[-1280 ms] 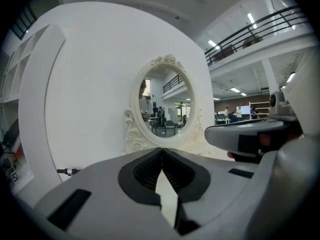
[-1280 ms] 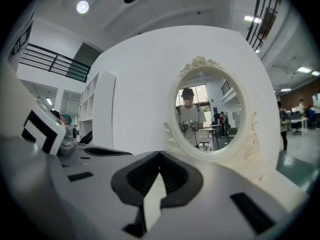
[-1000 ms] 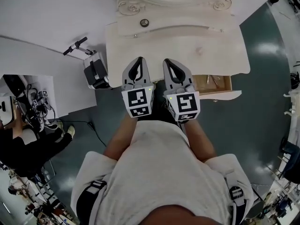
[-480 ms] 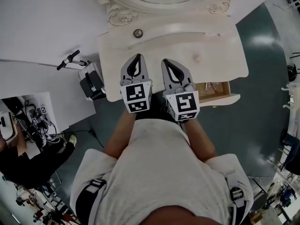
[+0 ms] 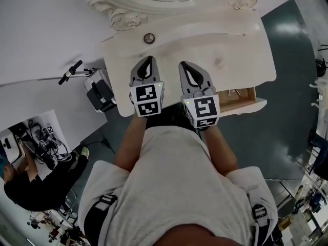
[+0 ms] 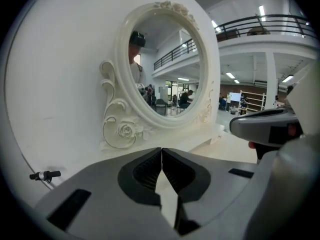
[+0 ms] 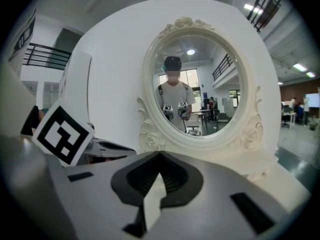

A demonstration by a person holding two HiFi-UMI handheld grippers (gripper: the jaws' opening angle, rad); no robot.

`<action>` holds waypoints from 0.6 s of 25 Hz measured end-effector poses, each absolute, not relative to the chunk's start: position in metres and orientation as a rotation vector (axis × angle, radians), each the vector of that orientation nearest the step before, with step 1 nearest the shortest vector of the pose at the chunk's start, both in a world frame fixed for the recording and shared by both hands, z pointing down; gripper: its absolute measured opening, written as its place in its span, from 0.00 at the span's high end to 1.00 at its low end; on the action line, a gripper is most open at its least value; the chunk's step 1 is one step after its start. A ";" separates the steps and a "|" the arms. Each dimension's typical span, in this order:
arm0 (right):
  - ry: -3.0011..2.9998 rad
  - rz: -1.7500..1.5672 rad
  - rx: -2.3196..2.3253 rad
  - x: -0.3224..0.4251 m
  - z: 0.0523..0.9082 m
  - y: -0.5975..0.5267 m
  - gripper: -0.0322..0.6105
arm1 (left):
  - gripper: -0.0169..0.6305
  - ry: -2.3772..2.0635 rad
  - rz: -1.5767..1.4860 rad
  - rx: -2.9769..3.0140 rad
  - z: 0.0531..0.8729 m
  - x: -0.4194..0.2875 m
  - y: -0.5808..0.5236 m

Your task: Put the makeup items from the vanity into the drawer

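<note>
**Approach stage, nothing yet picked up.** Both grippers were held side by side over the near edge of the vanity [image 5: 230,50], at the centre of the head view. The left gripper [image 5: 148,65] had its jaws clenched on nothing, and so did the right gripper [image 5: 188,70]. The only makeup item seen on top was a small round item [image 5: 149,38]. It lay just above the left gripper in the frame, near the foot of the mirror [image 7: 197,89] and apart from both grippers. The drawer [image 5: 241,97] stood pulled out at right of centre, under the vanity's right end. Its contents were too small to name.

By judgement, the next move called for one gripper to part its jaws, reach forward to the round item, close on it and carry it right to the drawer.

The top was pale, smooth and otherwise bare. Around it lay a grey-green floor [image 5: 287,76], a white wall [image 5: 41,24] at upper left, and a seated person [image 5: 31,186] at lower left.
</note>
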State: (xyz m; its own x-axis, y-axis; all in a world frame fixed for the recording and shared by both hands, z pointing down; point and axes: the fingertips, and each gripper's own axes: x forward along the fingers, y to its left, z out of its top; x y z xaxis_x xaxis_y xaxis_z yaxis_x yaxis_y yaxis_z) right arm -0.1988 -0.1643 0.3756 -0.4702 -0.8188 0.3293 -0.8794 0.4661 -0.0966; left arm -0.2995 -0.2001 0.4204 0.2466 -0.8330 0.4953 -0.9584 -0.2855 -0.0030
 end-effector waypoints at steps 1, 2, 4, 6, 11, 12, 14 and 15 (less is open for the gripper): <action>-2.469 0.375 1.467 -0.198 0.378 -0.168 0.93 | 0.96 -1.648 0.614 2.205 0.427 -0.302 -0.205; -2.460 0.378 1.470 -0.198 0.380 -0.171 0.93 | 0.96 -1.643 0.637 2.192 0.433 -0.305 -0.209; -2.438 0.382 1.476 -0.195 0.385 -0.177 0.93 | 0.96 -1.624 0.685 2.185 0.444 -0.307 -0.219; -2.414 0.387 1.488 -0.193 0.389 -0.183 0.93 | 0.96 -1.588 0.724 2.190 0.455 -0.307 -0.229; -2.348 0.402 1.519 -0.184 0.399 -0.192 0.93 | 0.96 -1.566 0.773 2.175 0.478 -0.312 -0.253; -2.336 0.406 1.525 -0.182 0.401 -0.193 0.93 | 0.96 -1.563 0.784 2.170 0.483 -0.313 -0.257; -2.310 0.412 1.536 -0.178 0.404 -0.194 0.93 | 0.96 -1.542 0.809 2.170 0.491 -0.313 -0.264; -2.298 0.415 1.538 -0.177 0.406 -0.195 0.93 | 0.96 -1.530 0.826 2.176 0.495 -0.313 -0.267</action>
State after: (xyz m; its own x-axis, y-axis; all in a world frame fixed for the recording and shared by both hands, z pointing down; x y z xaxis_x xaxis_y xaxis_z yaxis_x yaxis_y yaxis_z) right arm -0.1768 -0.1946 0.4062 -0.3537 -0.8270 0.4369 -0.9276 0.3702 -0.0501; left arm -0.3129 -0.2674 0.4953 0.2454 -0.7280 0.6402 -0.9347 -0.3528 -0.0429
